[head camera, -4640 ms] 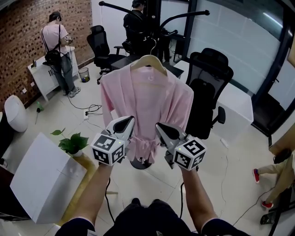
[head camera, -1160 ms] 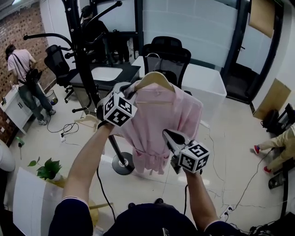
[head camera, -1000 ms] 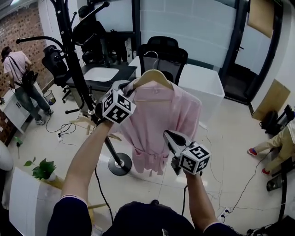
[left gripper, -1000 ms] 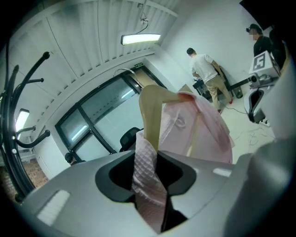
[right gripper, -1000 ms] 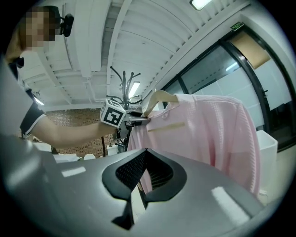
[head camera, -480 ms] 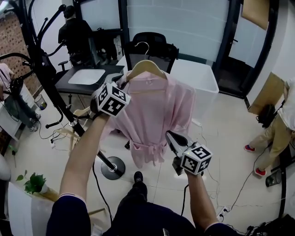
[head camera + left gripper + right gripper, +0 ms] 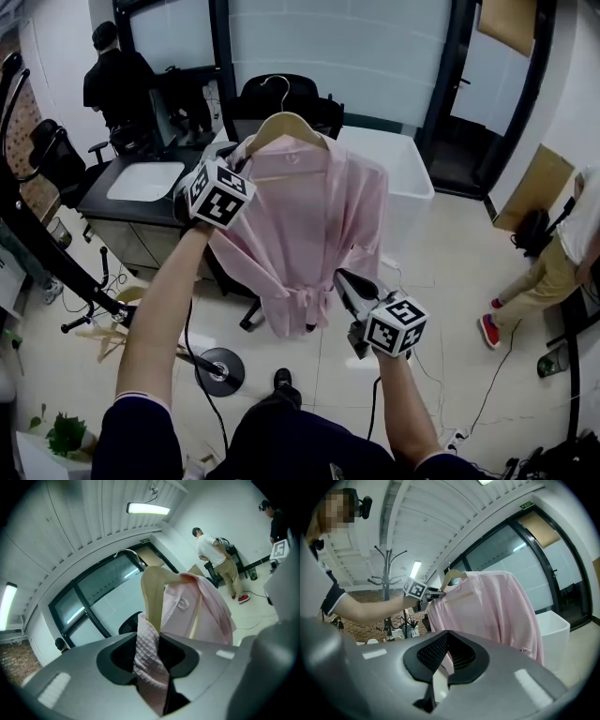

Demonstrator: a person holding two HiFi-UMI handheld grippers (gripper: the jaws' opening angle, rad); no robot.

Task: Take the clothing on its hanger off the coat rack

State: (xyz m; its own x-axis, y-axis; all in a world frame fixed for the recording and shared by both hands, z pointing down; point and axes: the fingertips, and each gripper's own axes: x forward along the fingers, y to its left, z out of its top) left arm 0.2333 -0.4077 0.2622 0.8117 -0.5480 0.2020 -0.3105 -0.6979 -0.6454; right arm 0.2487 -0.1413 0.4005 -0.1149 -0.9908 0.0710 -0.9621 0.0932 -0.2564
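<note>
A pink waffle robe [image 7: 309,225] hangs on a wooden hanger [image 7: 286,122] in mid-air, away from the black coat rack [image 7: 37,244], which stands at the left edge. My left gripper [image 7: 246,169] is raised and shut on the robe's left shoulder over the hanger arm. In the left gripper view the pink cloth [image 7: 149,653] is pinched between the jaws, with the hanger [image 7: 152,592] rising just beyond. My right gripper [image 7: 345,279] sits lower, beside the robe's hem, and its jaws look shut with nothing seen in them. The right gripper view shows the robe [image 7: 497,611] ahead.
A black desk [image 7: 141,183] and an office chair [image 7: 281,98] stand behind the robe, with a white box [image 7: 398,173] to the right. One person [image 7: 117,84] stands at the back left and another [image 7: 553,253] at the right. The rack's round base [image 7: 217,367] and cables lie on the floor.
The robe on its hanger has come away from the coat rack and moved right with my left gripper. The rack has slid to the view's left edge. The right gripper stays low.
</note>
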